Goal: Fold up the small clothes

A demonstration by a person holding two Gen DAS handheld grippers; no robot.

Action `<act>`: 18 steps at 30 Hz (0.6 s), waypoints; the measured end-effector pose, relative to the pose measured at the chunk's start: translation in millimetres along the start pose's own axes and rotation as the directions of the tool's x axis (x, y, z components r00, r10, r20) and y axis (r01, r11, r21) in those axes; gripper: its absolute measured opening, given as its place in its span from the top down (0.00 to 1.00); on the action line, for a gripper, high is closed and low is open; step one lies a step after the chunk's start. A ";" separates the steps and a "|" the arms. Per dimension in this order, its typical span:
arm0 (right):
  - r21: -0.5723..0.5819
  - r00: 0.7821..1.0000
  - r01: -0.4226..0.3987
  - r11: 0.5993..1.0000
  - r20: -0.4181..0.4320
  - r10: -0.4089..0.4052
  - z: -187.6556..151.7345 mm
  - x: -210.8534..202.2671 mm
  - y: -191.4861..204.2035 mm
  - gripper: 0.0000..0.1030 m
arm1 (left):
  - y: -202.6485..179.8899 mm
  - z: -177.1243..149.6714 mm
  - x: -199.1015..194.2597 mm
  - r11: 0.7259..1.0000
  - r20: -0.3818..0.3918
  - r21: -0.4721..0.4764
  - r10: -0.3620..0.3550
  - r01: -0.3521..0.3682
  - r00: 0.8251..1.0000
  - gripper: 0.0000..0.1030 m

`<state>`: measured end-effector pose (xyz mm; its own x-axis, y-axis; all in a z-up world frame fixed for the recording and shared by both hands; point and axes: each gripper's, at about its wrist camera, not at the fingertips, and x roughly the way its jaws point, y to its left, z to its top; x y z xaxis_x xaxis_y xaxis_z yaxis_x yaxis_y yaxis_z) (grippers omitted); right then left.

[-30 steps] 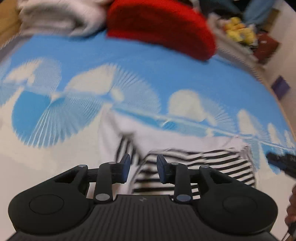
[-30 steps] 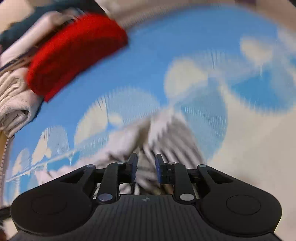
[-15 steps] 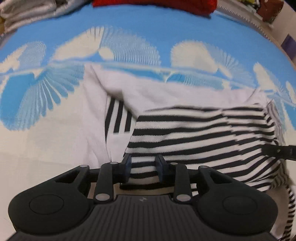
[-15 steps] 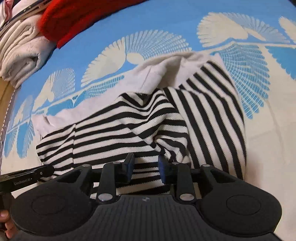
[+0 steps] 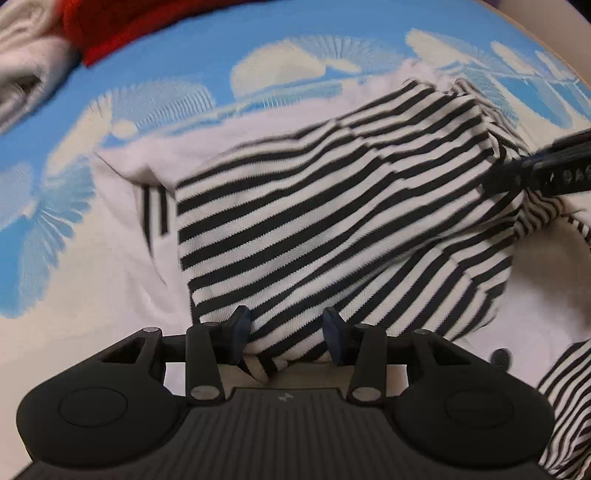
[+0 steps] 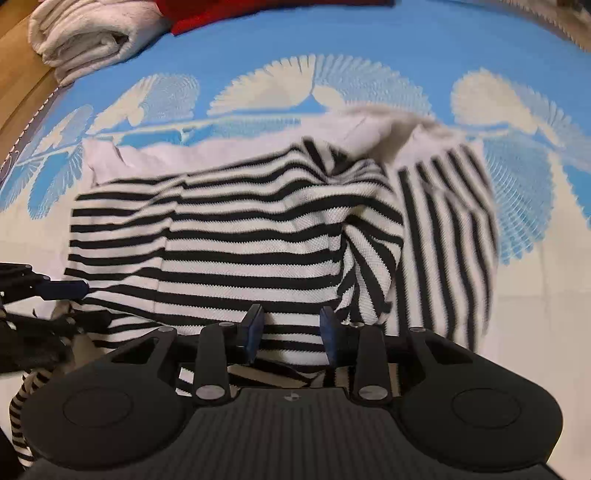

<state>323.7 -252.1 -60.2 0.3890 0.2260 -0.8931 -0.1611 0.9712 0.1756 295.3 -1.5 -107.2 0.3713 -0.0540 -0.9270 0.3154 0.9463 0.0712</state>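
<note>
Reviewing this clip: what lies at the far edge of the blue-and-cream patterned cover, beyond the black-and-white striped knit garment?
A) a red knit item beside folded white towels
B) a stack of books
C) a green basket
A: the red knit item sits next to the folded white towels past the striped garment.

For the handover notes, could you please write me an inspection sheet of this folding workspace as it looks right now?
Surface: blue cloth with a cream fan pattern, spread flat.
Job's things: striped top, black and white, partly folded over itself and rumpled, plain white part at its far edge.
Clutter: folded white towels and a red garment at the far edge.
Grippers: left hand-held gripper and right hand-held gripper both low over the top's near edge, jaws opening, fabric between them but the pads not pressing on it.
Cables: nothing seen.
Surroundings: wooden edge at far left.
</note>
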 end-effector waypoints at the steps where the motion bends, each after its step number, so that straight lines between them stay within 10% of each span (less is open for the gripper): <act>1: -0.009 0.999 0.010 1.000 0.035 -0.010 0.1 -11.2 2.1 0.65 | 1.6 0.5 -12.8 1.000 0.032 -0.022 -0.011 0.012 0.999 0.53; 9: 0.011 0.945 0.009 1.000 0.327 -0.012 -18.5 -139.8 -4.3 0.62 | 12.1 -20.8 -120.0 0.984 0.196 -0.167 -0.022 0.055 0.980 0.50; 12: 0.025 0.920 -0.032 0.999 0.391 0.020 -45.1 -184.7 -13.5 0.60 | 11.8 -48.0 -158.9 0.977 0.235 -0.204 -0.015 0.065 0.972 0.39; 18: 0.050 0.901 0.002 0.999 0.434 -0.023 -118.9 -225.7 -34.4 0.57 | 15.1 -121.1 -173.1 0.963 0.219 -0.267 0.019 0.041 0.976 0.48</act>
<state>133.6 -345.5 86.0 0.7476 0.2138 -0.6288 -0.1152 0.9742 0.1943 130.0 60.7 9.7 0.5594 -0.1040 -0.8223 0.0855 0.9940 -0.0676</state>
